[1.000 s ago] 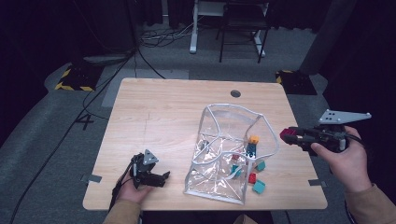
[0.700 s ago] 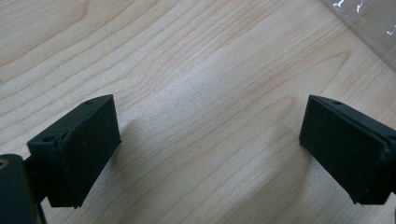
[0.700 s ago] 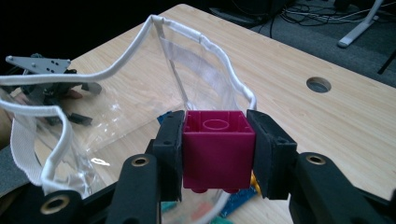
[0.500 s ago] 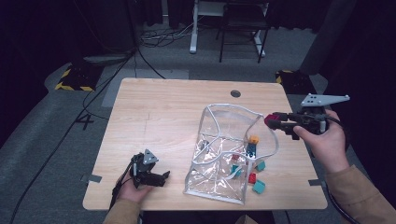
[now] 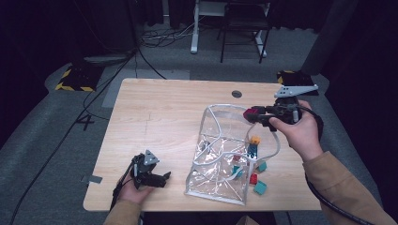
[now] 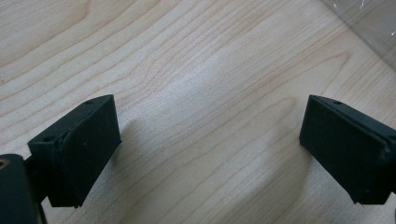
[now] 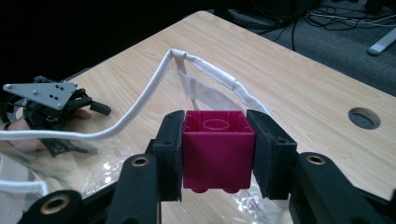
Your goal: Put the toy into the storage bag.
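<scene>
The left gripper (image 5: pixel 162 177) rests low near the tabletop's (image 5: pixel 164 117) front edge at about 7 o'clock, its jaws spread wide with only bare wood grain between them in the left gripper view. To its 3 o'clock, just beside it, stands the clear plastic bag (image 5: pixel 220 164) with a white corded rim, its mouth open toward the top. Several small coloured blocks (image 5: pixel 256 180) lie at the bag's right side, near the front-right corner of the tabletop; whether each is inside the plastic or beside it cannot be told. The whole left and far half of the tabletop is open wood, with a round cable hole (image 5: pixel 237 93) at about 1 o'clock near the far edge. The right gripper (image 5: pixel 251 115) is held above the bag's far rim at about 2 o'clock, its jaws closed on the two sides of a magenta block (image 7: pixel 217 149), studs pointing down, hollow underside up.
</scene>
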Available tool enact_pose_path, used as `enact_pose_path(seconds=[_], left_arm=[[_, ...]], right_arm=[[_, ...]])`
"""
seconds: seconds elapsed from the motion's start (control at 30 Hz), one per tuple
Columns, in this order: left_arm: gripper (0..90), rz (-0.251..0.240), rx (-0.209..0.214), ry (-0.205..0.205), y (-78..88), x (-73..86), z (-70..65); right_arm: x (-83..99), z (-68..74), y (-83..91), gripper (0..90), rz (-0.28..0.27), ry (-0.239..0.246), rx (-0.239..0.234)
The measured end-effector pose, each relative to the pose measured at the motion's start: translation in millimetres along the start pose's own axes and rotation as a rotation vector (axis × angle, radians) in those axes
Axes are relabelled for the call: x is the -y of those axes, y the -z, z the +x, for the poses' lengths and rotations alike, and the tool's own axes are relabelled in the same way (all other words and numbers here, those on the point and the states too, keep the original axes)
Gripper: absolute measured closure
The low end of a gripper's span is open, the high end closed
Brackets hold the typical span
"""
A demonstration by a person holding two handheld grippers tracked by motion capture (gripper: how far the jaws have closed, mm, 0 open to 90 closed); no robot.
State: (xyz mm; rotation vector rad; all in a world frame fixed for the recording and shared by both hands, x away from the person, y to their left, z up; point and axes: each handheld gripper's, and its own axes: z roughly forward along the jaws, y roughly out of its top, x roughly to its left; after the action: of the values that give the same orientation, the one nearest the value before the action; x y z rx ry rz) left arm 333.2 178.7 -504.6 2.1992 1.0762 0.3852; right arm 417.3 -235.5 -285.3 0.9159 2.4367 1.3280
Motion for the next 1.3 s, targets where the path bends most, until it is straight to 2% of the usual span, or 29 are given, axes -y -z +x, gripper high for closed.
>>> enact_pose_path(seconds=[0.3,0.57,0.73,0.87,1.3], left_arm=[[5.3,0.000,0.000,0.001,0.0,0.0,0.0],[5.3,-0.001,0.000,0.002,-0.1,0.0,-0.1],[5.3,-0.001,0.000,0.002,-0.1,0.0,-0.1],[5.3,-0.001,0.000,0.003,-0.1,0.0,-0.2],[5.3,-0.001,-0.001,0.002,-0.1,0.0,-0.1]], right_arm=[[-6.5,3.6,-26.3,59.0,0.016,-0.001,-0.010],[-4.4,9.6,-45.7,59.0,0.048,0.015,-0.022],[1.1,12.5,-58.5,59.0,0.089,0.019,-0.030],[5.9,15.8,-68.0,59.0,0.140,0.042,-0.023],[19.4,20.1,-90.2,59.0,0.271,0.037,-0.061]])
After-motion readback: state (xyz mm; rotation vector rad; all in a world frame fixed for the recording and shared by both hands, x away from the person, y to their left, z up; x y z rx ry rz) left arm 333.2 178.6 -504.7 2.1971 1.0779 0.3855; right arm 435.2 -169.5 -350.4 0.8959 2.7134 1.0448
